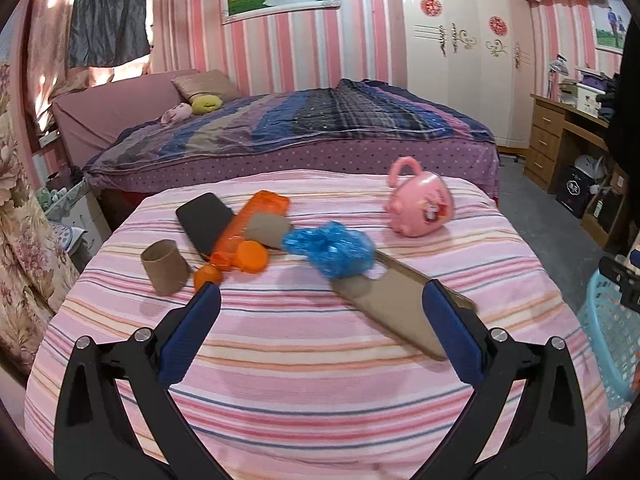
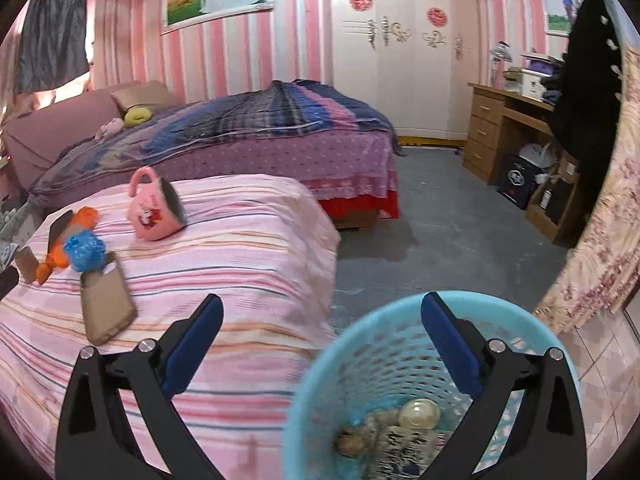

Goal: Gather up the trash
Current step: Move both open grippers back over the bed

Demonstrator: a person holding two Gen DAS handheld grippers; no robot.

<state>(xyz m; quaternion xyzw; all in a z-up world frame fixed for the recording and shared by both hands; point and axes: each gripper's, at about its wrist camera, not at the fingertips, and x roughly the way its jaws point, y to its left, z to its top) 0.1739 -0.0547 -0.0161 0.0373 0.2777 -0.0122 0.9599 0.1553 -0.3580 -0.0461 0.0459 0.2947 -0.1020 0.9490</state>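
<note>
The left gripper [image 1: 320, 304] is hovering wide-jawed and empty over the striped table [image 1: 280, 360], facing a cardboard roll [image 1: 165, 267] and blue bag [image 1: 330, 249]. Only the right wrist view is showing trash [image 2: 384, 432] inside the blue basket [image 2: 320, 380] beside the table's edge, under the right gripper [image 2: 320, 312], spread wide, holding nothing.

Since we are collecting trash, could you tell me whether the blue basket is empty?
Not empty: the right wrist view shows the blue basket already holding several pieces of trash at its bottom.

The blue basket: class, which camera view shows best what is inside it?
The right wrist view: it looks down into the blue basket, showing trash at the bottom. The left wrist view catches only its wall at the right edge.
</note>
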